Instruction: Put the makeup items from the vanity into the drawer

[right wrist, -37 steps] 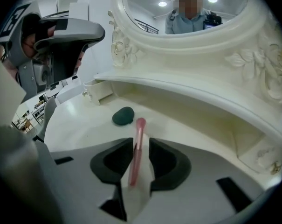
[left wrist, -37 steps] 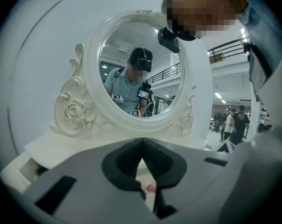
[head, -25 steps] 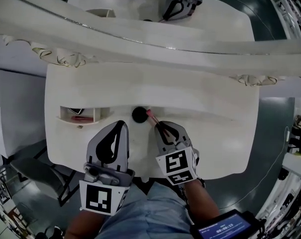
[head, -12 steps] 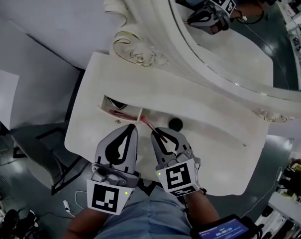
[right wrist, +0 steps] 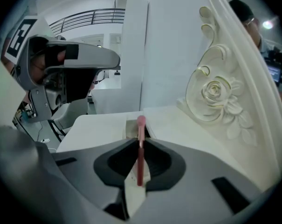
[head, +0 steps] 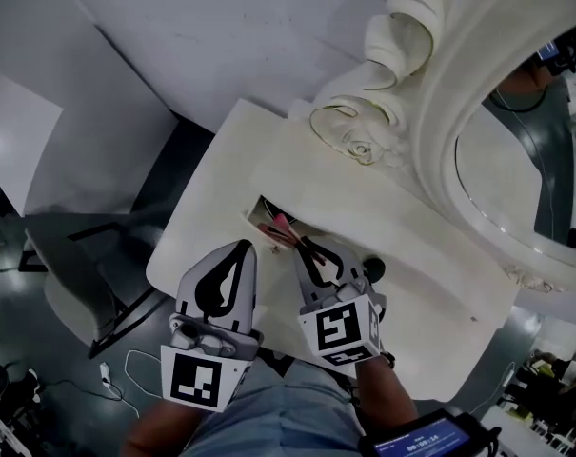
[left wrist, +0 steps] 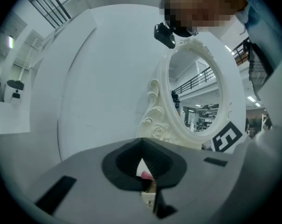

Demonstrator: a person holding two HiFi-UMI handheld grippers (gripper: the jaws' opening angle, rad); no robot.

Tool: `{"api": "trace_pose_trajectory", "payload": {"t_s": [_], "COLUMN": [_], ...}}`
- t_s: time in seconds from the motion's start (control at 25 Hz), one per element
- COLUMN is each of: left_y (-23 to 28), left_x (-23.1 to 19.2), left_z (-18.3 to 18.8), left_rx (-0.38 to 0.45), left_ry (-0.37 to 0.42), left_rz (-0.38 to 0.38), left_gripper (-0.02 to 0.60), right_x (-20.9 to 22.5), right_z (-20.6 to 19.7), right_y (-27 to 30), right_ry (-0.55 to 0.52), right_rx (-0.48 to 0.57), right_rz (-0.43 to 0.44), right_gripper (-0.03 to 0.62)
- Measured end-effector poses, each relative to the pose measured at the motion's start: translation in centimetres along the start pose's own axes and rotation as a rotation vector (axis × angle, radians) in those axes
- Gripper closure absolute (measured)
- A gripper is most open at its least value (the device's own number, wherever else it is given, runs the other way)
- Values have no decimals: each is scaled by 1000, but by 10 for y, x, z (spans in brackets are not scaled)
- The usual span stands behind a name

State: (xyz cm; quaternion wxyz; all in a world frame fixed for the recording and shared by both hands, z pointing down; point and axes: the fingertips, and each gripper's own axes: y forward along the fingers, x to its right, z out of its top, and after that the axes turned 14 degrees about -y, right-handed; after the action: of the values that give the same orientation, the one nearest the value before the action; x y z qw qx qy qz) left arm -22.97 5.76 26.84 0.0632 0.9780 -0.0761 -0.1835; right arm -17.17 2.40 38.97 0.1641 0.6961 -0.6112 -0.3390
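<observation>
Left gripper (head: 241,250): grey two-jaw claw, jaws pressed together, nothing in them. It hangs over the front edge of the white wooden vanity (head: 216,184), just left of the drawer and beside the other claw without touching it.

Small open white drawer (head: 256,208): set into the vanity's raised back shelf, at its left end. There are dark and reddish bits inside, probably makeup pieces; too small and shaded to name.

Slim pink makeup stick (head: 285,227): pinched in the right gripper (head: 309,251), whose grey jaws are clamped on the stick's lower part. The stick runs straight out along the jaws, and its rounded pink tip sticks out past the claw tips. In the right gripper view the tip sits right at the drawer mouth. From the head view it is over the drawer opening, held in the air, not lying in the drawer.

Round black makeup piece (head: 374,270): on the vanity top just right of the right gripper, apart from the jaws.

Oval mirror in a carved cream frame with a rose (head: 359,146): stands at the back right of the vanity.
</observation>
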Motion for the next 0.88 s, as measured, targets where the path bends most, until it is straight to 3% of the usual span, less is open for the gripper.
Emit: {"api": "trace_pose_trajectory", "payload": {"t_s": [0.16, 0.32, 0.4, 0.6, 0.76, 0.88], "left_y": [2, 5, 5, 7, 11, 13], "left_x": [-19, -27, -30, -29, -16, -1], "left_z": [-2, 7, 5, -5, -1, -1], "left_rx": [-22, 20, 8, -39, -14, -17], "left_ry": [-55, 4, 3, -85, 12, 12], "left_rz": [44, 25, 29, 57, -8, -49], "left_gripper": [581, 581, 581, 581, 581, 581], "right_x": [-1, -4, -6, -5, 0, 5], "right_z": [5, 7, 9, 9, 4, -4], "right_y": [15, 23, 26, 24, 13, -2], "right_ry": [-25, -38, -34, -16, 12, 46], "right_rx": [-12, -21, -17, -7, 3, -2], "right_rz": [32, 29, 36, 27, -9, -55], "right_gripper": [553, 545, 502, 494, 494, 494]}}
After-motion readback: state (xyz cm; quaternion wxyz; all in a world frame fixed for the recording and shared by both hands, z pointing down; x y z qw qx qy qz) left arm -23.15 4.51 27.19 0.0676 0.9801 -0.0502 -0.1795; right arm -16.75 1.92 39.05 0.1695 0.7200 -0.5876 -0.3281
